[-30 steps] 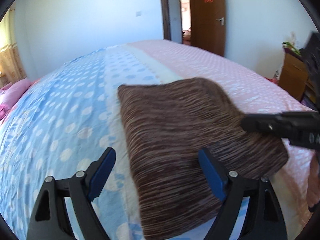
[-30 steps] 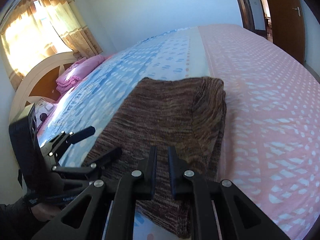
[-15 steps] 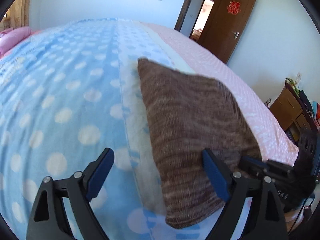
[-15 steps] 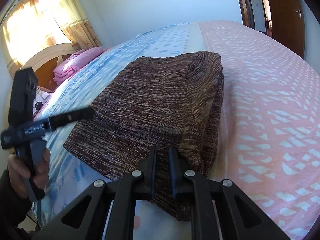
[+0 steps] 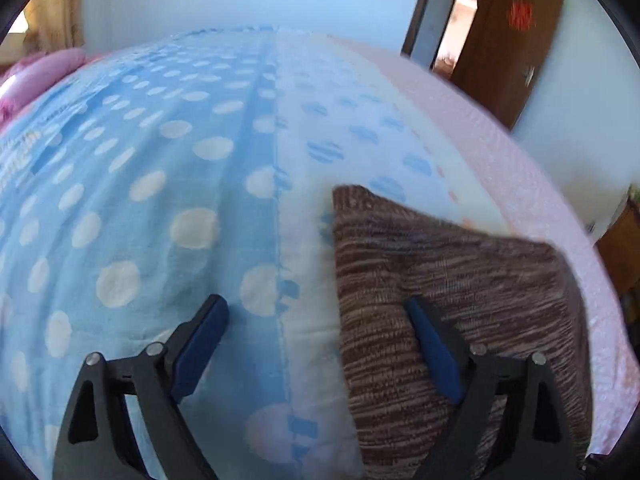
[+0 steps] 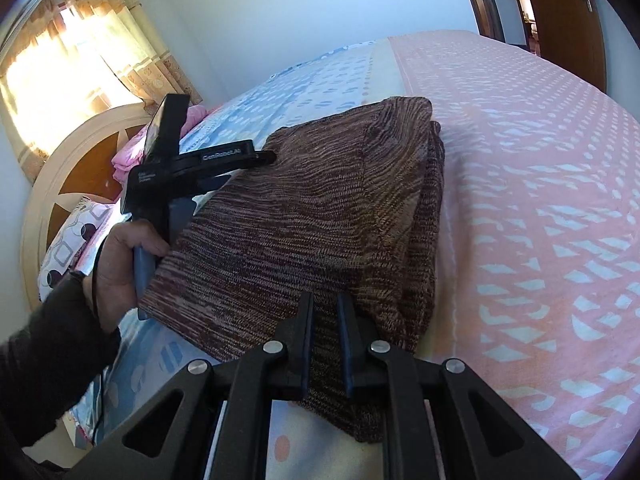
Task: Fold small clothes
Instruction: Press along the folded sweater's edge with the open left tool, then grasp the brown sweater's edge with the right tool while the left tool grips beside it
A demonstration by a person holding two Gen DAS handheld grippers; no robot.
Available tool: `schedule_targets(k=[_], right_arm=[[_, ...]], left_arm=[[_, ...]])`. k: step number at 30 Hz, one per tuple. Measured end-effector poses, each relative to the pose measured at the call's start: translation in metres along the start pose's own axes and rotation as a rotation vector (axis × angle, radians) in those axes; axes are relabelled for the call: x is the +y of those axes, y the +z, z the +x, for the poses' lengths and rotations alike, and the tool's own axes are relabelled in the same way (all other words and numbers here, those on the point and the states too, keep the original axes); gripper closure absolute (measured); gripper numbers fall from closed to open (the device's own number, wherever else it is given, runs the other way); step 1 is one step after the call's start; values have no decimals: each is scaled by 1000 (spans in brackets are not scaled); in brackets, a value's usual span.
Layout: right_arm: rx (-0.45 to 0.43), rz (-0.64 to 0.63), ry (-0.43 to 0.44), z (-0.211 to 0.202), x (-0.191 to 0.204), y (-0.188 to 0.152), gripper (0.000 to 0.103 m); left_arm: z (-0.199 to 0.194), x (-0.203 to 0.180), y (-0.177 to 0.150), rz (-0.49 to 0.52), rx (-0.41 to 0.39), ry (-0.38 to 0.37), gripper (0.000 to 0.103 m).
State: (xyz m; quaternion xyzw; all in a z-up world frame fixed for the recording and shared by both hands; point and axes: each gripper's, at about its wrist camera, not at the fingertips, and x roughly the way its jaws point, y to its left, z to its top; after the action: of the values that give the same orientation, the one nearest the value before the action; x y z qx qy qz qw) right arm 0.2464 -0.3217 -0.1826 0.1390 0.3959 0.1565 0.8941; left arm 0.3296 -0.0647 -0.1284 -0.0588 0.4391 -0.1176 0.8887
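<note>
Sweater, brown knit, lies folded near the bed's front edge; right gripper nearly shut with knit between its pads, left gripper opening, empty, astride the left edge: seat low before closing.

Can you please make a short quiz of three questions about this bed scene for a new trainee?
1. True or false: the brown knitted garment lies folded on the bed.
2. Which gripper has its jaws wide apart? A) left B) right
3. What colour are the left gripper pads?

Key: 1 true. 2 A; they are opening, pressing on nothing, while the right gripper is nearly shut above the garment's near edge. 3 blue.
</note>
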Motion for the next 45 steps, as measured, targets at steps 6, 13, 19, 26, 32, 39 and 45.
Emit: schedule_targets(k=[6, 13, 19, 26, 32, 39, 45], right_arm=[[-21, 2, 7, -6, 1, 2, 91], [-22, 4, 4, -1, -2, 5, 91], [-25, -4, -4, 0, 0, 5, 91], [-26, -18, -10, -1, 6, 3, 91], [-29, -23, -22, -3, 8, 1, 91], [-142, -62, 101, -33, 24, 1, 91], [32, -32, -26, 4, 23, -6, 91]], left_arm=[[3, 6, 14, -24, 7, 16, 6], [9, -13, 53, 110, -61, 67, 9], [38, 7, 57, 63, 54, 116, 7], [-55, -13, 9, 159, -25, -22, 31], [-34, 14, -47, 98, 7, 71, 44], [-65, 15, -42, 33, 6, -81, 45], [-58, -32, -62, 209, 22, -126, 41]])
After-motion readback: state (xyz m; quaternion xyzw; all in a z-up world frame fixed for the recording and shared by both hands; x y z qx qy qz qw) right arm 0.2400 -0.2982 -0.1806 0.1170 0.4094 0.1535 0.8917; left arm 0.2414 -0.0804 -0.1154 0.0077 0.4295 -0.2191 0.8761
